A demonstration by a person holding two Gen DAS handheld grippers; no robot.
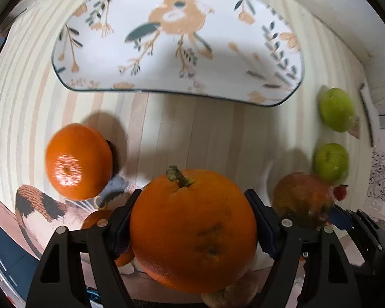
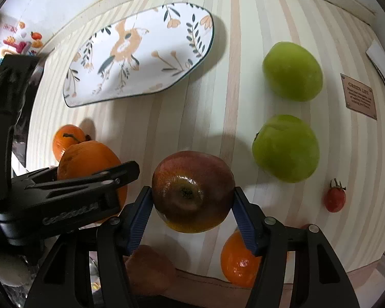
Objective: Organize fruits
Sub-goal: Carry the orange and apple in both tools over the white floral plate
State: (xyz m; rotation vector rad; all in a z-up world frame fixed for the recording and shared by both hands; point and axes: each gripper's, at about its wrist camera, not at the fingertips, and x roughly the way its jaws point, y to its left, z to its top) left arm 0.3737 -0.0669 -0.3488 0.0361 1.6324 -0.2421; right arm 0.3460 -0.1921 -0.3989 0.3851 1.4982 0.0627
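My left gripper (image 1: 192, 220) is shut on a large orange (image 1: 192, 231) with a green stem, held above the striped table. My right gripper (image 2: 192, 200) is shut on a red apple (image 2: 192, 191), also seen in the left wrist view (image 1: 302, 200). The left gripper with its orange (image 2: 89, 164) is just left of the apple. A floral plate (image 1: 177, 41) lies empty ahead; in the right wrist view it (image 2: 141, 54) is at upper left. Small oranges (image 1: 78, 161) (image 2: 238, 259) lie on the table.
Two green apples (image 2: 292, 70) (image 2: 286, 147) lie to the right, with a cherry tomato (image 2: 335, 199) nearer. A small brown label (image 2: 359, 93) sits at the table's right edge. A patterned cloth (image 1: 41, 213) lies at lower left.
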